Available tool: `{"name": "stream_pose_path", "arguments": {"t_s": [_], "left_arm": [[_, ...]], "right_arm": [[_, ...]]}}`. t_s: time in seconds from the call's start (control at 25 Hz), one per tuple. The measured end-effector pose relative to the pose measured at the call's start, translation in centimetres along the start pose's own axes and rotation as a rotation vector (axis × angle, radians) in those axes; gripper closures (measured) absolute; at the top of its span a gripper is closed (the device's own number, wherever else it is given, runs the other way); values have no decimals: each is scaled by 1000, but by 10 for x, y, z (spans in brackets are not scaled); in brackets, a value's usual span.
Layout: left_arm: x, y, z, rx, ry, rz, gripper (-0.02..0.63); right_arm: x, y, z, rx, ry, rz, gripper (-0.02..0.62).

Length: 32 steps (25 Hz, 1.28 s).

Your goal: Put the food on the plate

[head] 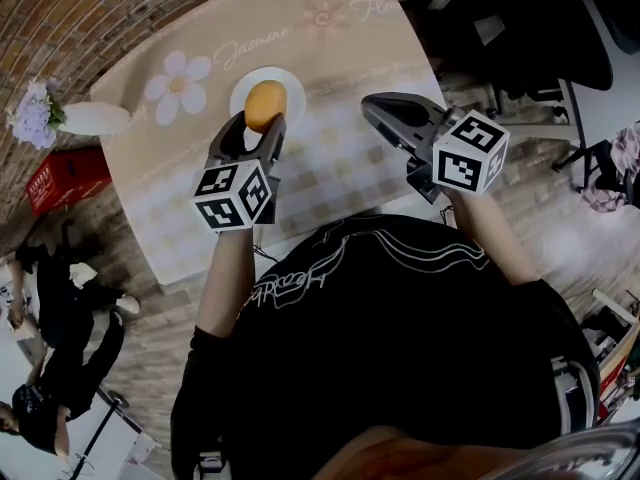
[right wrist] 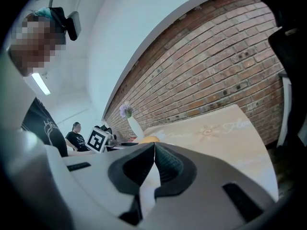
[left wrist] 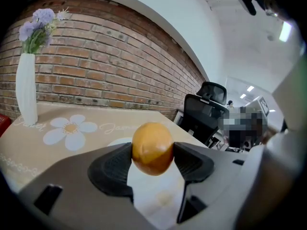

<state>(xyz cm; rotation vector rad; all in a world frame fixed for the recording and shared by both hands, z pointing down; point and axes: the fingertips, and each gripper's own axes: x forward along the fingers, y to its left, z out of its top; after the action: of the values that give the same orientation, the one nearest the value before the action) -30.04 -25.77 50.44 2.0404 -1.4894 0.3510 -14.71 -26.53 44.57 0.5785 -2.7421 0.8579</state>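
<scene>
Clearly the left gripper (head: 258,118) is clamped on the task's thing, a round, glossy golden-orange piece of food (head: 265,105). In the left gripper view the two dark ribbed pads (left wrist: 112,169) press against its sides, one on each flank, and the jaws stand wide to take its width. The food hangs over a small round white plate (head: 294,86) on a table covered with a beige cloth (head: 350,58). The cloth is printed with a white daisy (head: 178,85), script lettering and a pale checked panel. From the head view the food overlaps the middle of the plate; in the left gripper view white plate shows beneath it with a faint shadow, though whether the food touches the plate cannot be told.

The right gripper (head: 372,108) is clenched on nothing — in the right gripper view its pads meet in a single seam with no gap and no object between them. It hovers over the right part of the table, to the right of the plate and well apart from it, its marker cube (head: 470,153) toward the person's body.

At the table's far left corner stands a slim white vase (head: 95,118) with lilac flowers (head: 30,113), upright against a red brick wall (left wrist: 105,66). A red box (head: 65,178) lies on the floor just beside that corner, and black office chairs (left wrist: 206,109) stand beyond the table's right end. A person in dark clothes (head: 60,348) sits at the lower left of the head view.
</scene>
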Motion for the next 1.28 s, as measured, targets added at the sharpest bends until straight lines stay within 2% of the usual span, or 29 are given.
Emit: {"name": "stream_pose_path", "arguments": {"t_s": [0.32,0.56,1.12,1.28], "left_arm": [[26,25,-24,12,72,46,334],[35,32,-33,33,94,52,334],[40,30,-39,66,103,31,333],[38,33,-37,84,77,54,307]], "right_arm": [[2,-12,-7,28,10,-16,598],[1,-18,-8,36,10,-31,598],[0,-18,-10,48,21,-35,598],[-1,-18,-11,45,23,-36,598]]}}
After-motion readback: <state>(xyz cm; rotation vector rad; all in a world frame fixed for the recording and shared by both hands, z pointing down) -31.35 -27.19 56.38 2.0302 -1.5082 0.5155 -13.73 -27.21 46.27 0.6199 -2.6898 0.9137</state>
